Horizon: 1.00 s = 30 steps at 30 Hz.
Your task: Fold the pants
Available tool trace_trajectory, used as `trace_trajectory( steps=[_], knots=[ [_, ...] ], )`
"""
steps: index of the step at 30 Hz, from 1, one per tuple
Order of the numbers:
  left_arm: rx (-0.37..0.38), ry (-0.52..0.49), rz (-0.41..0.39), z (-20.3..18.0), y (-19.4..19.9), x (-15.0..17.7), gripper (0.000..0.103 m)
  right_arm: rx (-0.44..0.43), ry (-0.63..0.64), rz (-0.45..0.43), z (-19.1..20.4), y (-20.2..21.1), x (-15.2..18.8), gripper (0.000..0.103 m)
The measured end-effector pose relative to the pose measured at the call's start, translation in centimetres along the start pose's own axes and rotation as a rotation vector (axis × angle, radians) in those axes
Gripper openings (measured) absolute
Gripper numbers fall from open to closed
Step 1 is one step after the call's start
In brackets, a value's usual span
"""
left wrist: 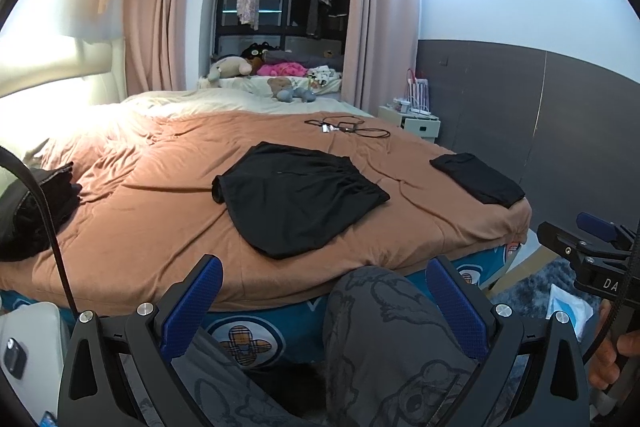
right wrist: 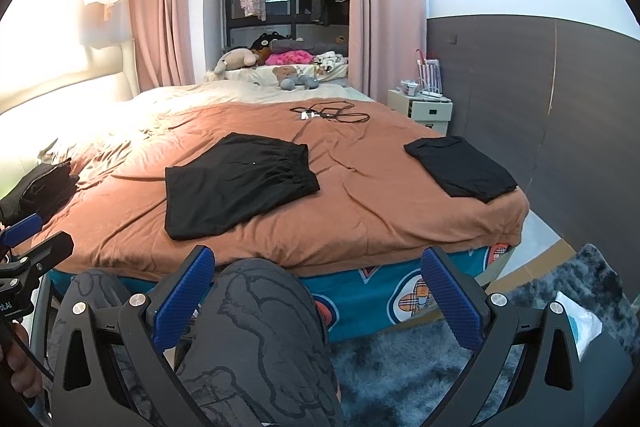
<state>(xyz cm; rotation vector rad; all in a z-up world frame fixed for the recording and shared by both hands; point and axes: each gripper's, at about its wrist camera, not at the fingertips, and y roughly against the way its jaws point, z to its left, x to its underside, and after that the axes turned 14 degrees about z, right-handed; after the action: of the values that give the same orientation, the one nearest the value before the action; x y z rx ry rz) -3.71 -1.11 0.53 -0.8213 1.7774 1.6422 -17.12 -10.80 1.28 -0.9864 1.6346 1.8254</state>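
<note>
Black pants (left wrist: 298,195) (right wrist: 240,183) lie folded flat in the middle of the brown bedspread (left wrist: 160,211) (right wrist: 360,211), waistband toward the far side. My left gripper (left wrist: 324,295) is held off the near edge of the bed, open and empty, above a person's knee (left wrist: 384,323). My right gripper (right wrist: 318,287) is also open and empty, short of the bed edge, over a knee (right wrist: 260,315). Neither gripper touches the pants. The right gripper (left wrist: 592,251) shows at the far right of the left wrist view.
A smaller folded black garment (left wrist: 478,177) (right wrist: 460,165) lies near the bed's right corner. A dark pile of clothes (left wrist: 36,211) (right wrist: 44,187) sits at the left edge. Cables (left wrist: 346,126) (right wrist: 330,115) lie further back. A nightstand (right wrist: 424,107) stands right of the bed; a grey rug (right wrist: 420,367) covers the floor.
</note>
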Motion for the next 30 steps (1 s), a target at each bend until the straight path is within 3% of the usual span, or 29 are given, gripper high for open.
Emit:
trace_trajectory(
  steps=[30],
  knots=[
    [0.025, 0.002, -0.005, 0.29, 0.11, 0.21, 0.103, -0.004, -0.007, -0.017, -0.03, 0.27, 0.57, 0.103]
  ],
)
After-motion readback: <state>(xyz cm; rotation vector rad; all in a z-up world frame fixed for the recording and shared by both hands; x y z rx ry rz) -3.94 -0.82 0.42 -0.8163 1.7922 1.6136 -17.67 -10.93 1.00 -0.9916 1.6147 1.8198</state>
